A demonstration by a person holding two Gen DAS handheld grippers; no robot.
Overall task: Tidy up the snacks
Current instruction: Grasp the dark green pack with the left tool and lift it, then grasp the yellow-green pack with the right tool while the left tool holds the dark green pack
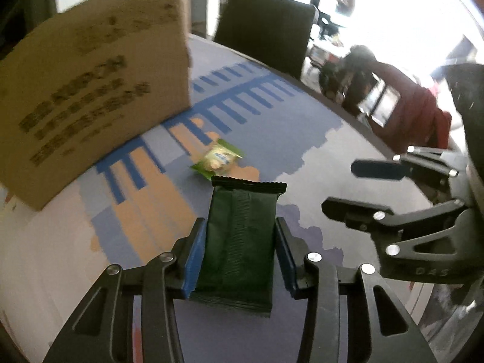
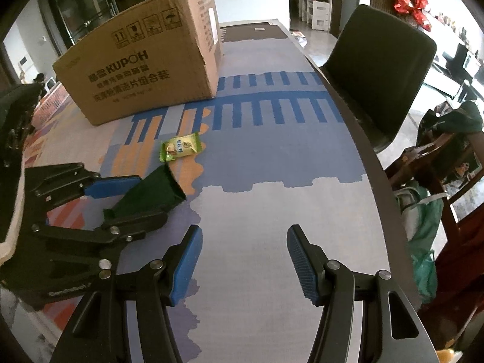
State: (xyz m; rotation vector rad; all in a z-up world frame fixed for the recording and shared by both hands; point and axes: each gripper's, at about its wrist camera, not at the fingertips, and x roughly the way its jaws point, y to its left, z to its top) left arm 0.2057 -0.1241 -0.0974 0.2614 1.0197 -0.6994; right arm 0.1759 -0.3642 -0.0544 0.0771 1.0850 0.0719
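On the table (image 2: pixel 272 181), left gripper (image 1: pixel 239 227) pinches a dark green packet (image 1: pixel 242 236); right gripper (image 2: pixel 245 236) spread, empty; light green snack (image 2: pixel 180 148) near box (image 2: pixel 145 69).

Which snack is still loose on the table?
Start at the cardboard box. In front of it on the patterned table lies a light green packet, apart from the dark green packet in the left tongs.
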